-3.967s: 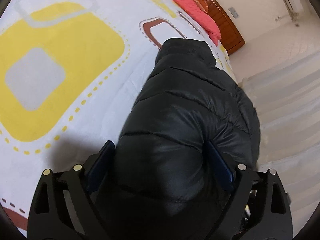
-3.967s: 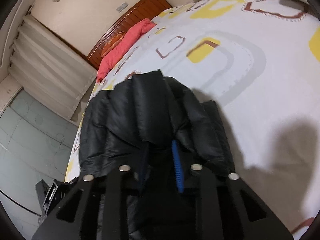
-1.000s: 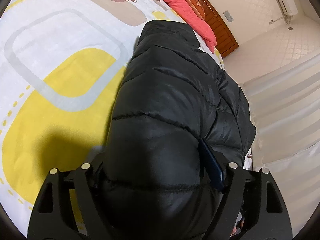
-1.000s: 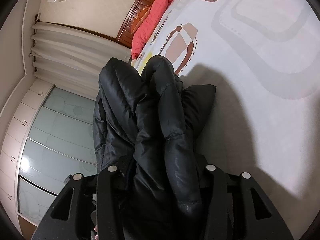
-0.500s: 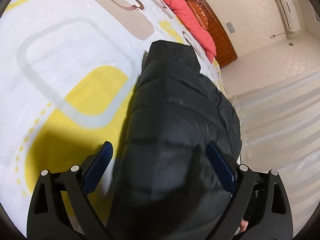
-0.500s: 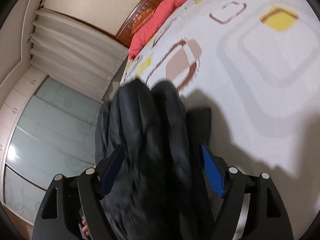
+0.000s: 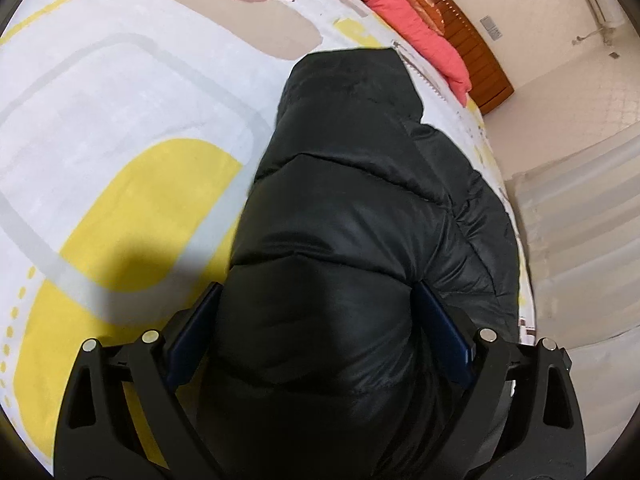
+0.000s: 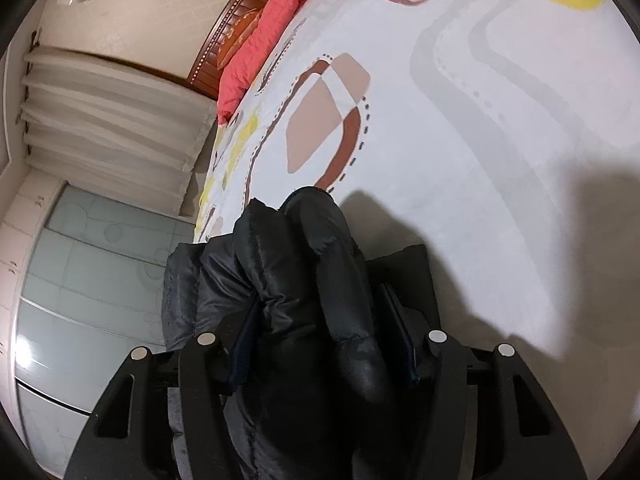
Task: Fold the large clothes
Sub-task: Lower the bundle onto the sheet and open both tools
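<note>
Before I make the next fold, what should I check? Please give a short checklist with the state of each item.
1. Right gripper grips the jacket: ok. Its jaws have just been closing and the pads press the bunched fabric.
2. Left gripper grips the jacket: not ok. Its jaws have just been opening and stand wide, with the jacket filling the gap.
3. Jacket rests on the sheet: ok.
4. Bare sheet beside the jacket for folding: ok.
5. Pillow apart from the jacket: ok, it lies at the headboard.
6. Layers aligned at the near end: cannot tell, the grippers hide them.
</note>
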{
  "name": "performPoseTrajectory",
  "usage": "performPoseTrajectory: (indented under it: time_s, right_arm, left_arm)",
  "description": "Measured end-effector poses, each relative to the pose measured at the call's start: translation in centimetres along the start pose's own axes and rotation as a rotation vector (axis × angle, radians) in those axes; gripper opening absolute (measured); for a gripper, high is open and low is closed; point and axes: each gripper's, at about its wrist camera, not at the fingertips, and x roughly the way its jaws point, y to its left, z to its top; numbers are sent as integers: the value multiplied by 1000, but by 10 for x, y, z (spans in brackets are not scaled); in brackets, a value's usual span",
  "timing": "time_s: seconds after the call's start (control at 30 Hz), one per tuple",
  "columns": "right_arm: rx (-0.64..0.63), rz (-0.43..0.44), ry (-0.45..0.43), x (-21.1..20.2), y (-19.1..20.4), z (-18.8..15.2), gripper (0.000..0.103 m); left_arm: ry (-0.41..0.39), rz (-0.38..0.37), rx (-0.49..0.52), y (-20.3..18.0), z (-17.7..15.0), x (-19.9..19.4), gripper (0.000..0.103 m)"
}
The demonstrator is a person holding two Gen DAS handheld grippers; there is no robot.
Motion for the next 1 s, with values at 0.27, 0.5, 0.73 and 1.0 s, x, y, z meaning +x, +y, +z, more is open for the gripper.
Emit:
performPoseTrajectory:
  time_s: [0.27, 0.5, 0.73, 1.0]
  right_arm:
    - [0, 20, 0, 1, -5, -4, 56]
    - [19, 52, 0, -12, 0, -1, 67]
    - [4, -1, -64, -50, 9, -12, 70]
    - [-181, -193, -120, -94, 45, -48, 70]
  left_arm:
    - [-27, 61, 50, -7, -4, 5, 96]
    - [-10, 31, 14, -3, 0, -6, 99]
    - [-39, 80, 24, -6, -5, -32, 99]
    - [-133, 222, 211, -27, -35, -81, 99]
